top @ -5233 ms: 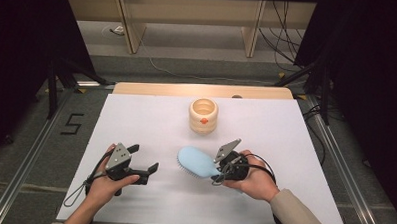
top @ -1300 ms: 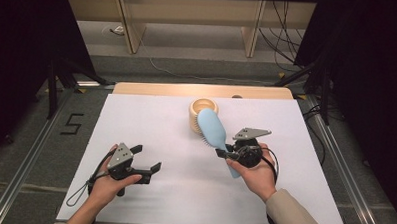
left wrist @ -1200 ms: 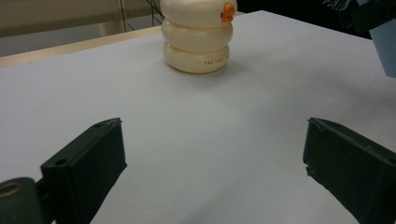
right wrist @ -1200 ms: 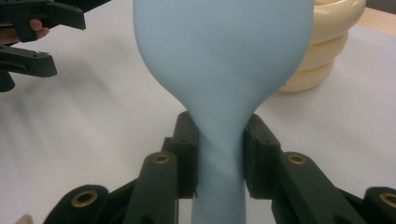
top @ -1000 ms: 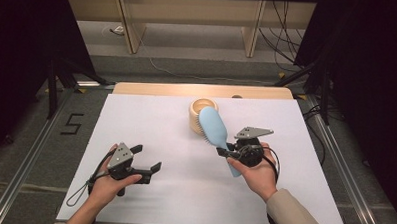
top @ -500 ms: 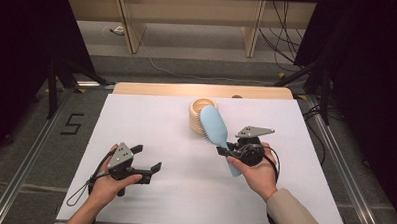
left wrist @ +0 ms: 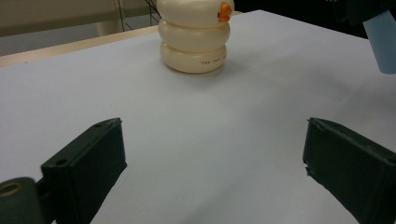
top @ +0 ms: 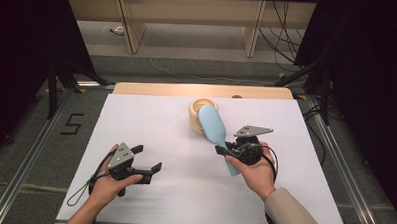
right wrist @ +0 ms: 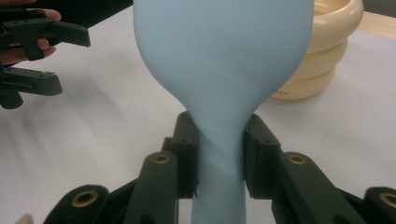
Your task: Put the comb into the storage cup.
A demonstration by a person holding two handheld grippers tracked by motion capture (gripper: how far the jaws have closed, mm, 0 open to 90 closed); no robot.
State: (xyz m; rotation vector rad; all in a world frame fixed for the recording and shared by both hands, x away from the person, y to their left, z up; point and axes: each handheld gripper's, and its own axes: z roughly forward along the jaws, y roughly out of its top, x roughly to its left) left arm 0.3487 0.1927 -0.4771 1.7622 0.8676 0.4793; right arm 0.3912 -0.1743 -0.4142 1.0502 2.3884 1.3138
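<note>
Since the earliest frame, the brush has come off the table: it lay flat near my right gripper then, and now it is held up over the holder.

From the high view, my right gripper (top: 224, 150) clamps the brush (top: 213, 128) by its handle, the handle end sticking out below the jaws. The brush head tilts up and away, its tip over the rim of the cream holder (top: 195, 113) at the far middle of the white table (top: 151, 115). My left gripper (top: 150, 160) rests low at the near left, well apart from both.

Left gripper view: the jaws stand wide apart with bare table between them; the ringed holder (left wrist: 194, 37) stands ahead, and a bit of the brush (left wrist: 384, 39) hangs at the right edge.

Right gripper view: the jaws press on the brush (right wrist: 223, 70) at its narrow neck, both pads touching. The holder (right wrist: 322, 51) stands behind at right, the left gripper (right wrist: 32, 60) far off at left.
</note>
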